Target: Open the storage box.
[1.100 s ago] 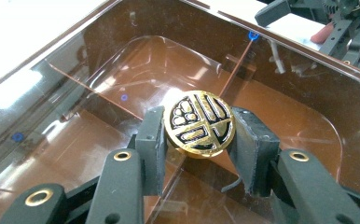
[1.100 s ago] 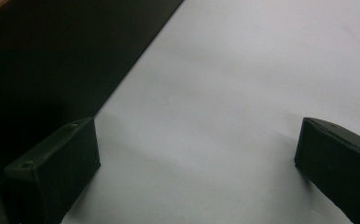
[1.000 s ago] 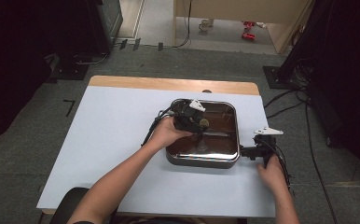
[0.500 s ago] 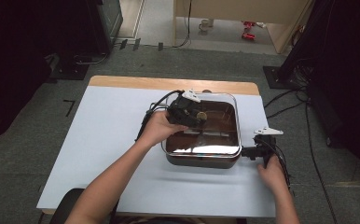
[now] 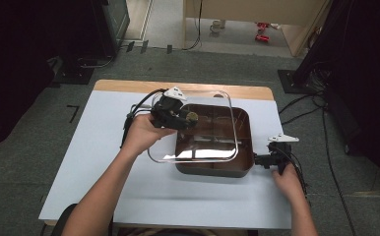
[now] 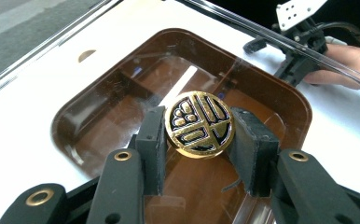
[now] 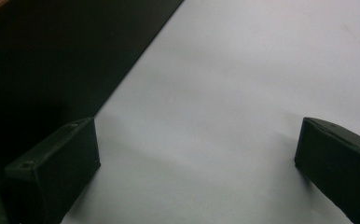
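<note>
- The left gripper (image 5: 190,118) is clamped on the round knob (image 6: 199,123) of a glass lid (image 5: 198,129); in the left gripper view its two black pads press the knob's rim from either side.
- The knob is a gold disc with a dark, raised emblem on its face, shiny and smooth.
- The lid is clear, square with rounded corners and a bright edge that catches the light; it hangs tilted and off to the left over the pan, its left part over the white table (image 5: 89,162).
- The left hand (image 5: 141,132) grips the tool from the side, forearm running up from the bottom edge of the high view.
- The pan (image 5: 244,142) below is a square, deep, glossy brown dish with rounded corners, sitting on the table right of centre.
- The right gripper (image 5: 258,160) rests at the pan's right side, just beside its wall; its jaws stand wide apart in the right gripper view, with only bare tabletop between them and the dark pan wall to their left.
- The right hand (image 5: 286,177) holds that tool low at the table's near right edge.
</note>
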Tool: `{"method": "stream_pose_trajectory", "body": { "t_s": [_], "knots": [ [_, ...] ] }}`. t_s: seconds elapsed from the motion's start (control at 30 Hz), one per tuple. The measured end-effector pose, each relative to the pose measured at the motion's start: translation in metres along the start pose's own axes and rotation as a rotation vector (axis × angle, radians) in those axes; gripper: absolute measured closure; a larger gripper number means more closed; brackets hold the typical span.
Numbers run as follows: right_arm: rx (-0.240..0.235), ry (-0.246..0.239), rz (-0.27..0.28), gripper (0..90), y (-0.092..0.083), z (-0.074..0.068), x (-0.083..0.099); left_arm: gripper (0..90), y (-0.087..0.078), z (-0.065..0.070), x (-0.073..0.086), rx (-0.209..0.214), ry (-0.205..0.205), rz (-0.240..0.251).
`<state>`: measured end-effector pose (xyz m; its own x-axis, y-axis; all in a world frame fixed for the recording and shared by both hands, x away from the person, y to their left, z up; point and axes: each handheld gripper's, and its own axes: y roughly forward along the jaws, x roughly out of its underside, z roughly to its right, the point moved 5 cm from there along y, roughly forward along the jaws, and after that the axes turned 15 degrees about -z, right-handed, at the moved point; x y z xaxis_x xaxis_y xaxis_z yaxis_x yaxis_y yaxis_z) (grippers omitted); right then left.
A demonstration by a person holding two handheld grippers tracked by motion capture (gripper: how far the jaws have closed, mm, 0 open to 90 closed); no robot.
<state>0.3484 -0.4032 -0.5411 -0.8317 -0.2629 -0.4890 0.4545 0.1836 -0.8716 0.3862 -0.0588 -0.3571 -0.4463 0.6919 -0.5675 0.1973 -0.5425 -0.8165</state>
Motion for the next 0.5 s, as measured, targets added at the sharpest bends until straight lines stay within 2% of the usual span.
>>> {"method": "stream_pose_trajectory", "body": {
  "t_s": [0.2, 0.33, 0.37, 0.4, 0.43, 0.5],
  "knots": [
    [0.001, -0.002, 0.001, 0.0, 0.000, 0.000, 0.000, 59.2, -0.019, -0.012, 0.015, -0.028, -0.041, 0.011],
    [0.000, -0.001, 0.001, 0.0, 0.000, 0.000, 0.000, 59.2, -0.033, -0.025, 0.032, -0.051, -0.087, 0.013],
    [0.000, -0.001, 0.001, 0.0, 0.000, 0.000, 0.000, 59.2, -0.033, -0.025, 0.032, -0.051, -0.087, 0.013],
    [0.000, -0.002, 0.001, 0.0, 0.000, 0.000, 0.000, 59.2, -0.038, -0.031, 0.039, -0.054, -0.108, 0.018],
    [0.000, -0.001, 0.000, 0.0, 0.000, 0.000, 0.000, 59.2, -0.038, -0.031, 0.039, -0.054, -0.108, 0.018],
    [0.000, -0.002, 0.000, 0.0, 0.000, 0.000, 0.000, 59.2, -0.042, -0.038, 0.047, -0.059, -0.134, 0.019]
  ]
}}
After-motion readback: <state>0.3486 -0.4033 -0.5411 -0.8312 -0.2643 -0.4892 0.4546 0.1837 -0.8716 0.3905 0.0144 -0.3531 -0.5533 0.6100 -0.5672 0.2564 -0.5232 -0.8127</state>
